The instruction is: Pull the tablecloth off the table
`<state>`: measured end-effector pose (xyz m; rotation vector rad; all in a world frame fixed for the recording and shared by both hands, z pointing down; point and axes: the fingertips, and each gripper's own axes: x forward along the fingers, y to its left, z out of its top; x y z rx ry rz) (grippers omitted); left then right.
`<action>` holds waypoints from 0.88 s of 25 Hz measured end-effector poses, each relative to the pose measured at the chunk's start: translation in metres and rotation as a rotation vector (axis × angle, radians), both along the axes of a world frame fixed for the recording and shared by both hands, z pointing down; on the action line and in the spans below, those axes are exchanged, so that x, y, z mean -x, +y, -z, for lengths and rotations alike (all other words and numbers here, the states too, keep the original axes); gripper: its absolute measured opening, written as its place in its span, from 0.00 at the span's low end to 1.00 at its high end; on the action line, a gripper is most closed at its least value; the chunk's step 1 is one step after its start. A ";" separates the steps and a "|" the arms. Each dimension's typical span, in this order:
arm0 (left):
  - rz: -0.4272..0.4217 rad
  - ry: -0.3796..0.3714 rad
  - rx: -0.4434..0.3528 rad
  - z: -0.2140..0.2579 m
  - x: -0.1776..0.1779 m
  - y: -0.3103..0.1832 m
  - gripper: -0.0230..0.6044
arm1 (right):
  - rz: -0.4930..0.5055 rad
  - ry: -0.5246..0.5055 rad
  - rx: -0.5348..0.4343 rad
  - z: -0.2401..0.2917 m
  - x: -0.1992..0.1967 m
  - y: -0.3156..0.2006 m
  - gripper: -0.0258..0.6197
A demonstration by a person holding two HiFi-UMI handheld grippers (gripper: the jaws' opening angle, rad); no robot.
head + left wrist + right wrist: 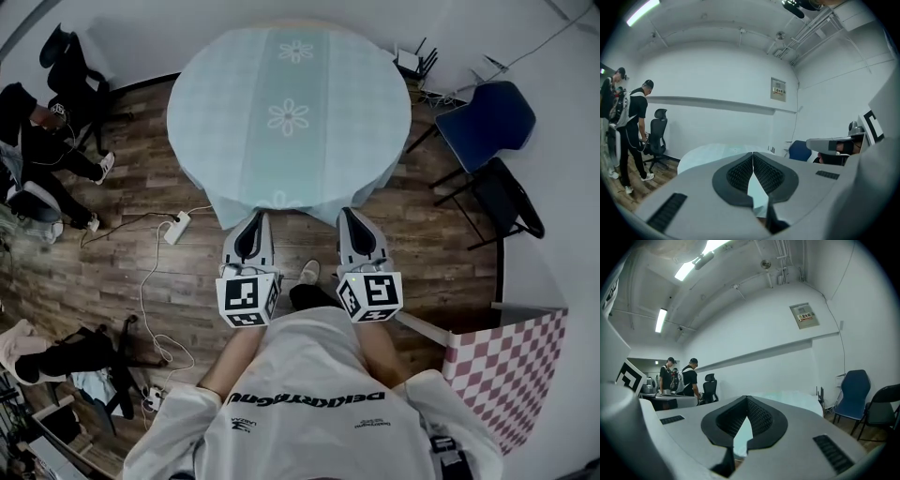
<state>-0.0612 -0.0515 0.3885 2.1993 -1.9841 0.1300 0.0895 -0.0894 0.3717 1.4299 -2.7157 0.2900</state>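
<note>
Over the round table [185, 70] the tablecloth [289, 117] lies flat, pale blue-green with white flower motifs down a middle stripe, and it covers the whole top. Its near hem hangs off the edge facing me and drops toward the wooden floor [141, 178].

I have the left gripper [251, 217] and the right gripper [350, 216] side by side at that hanging hem, a little apart, both pointing at the table. In the left gripper view the left gripper's black ribbed pads [740, 172] are pressed together, with a pale wedge of cloth caught in the seam below where they meet. The right gripper view shows the same: pads [759, 417] closed tight with a thin sliver of the same pale cloth between them. So each gripper is pinching the tablecloth at its near edge, and the rest of it stretches away from the jaws across the top.

For room to move, bare floor lies between the table and my shoe [308, 272]. To my left a white power strip [176, 228] and its cable [145, 291] sit on the floor just beside the table's near-left side. To the right stand a blue chair [489, 112] and a black folding chair [508, 199], both near the table. A pink checked panel [506, 370] stands at my right. A seated person [37, 141] is well off to the left.
</note>
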 end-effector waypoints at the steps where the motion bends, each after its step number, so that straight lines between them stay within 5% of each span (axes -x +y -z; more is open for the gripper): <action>1: 0.004 -0.004 0.004 0.000 0.003 -0.011 0.06 | 0.000 -0.004 0.008 -0.001 0.001 -0.012 0.09; 22: 0.094 -0.049 0.164 -0.097 0.053 -0.226 0.07 | -0.015 0.079 0.198 -0.115 0.026 -0.229 0.09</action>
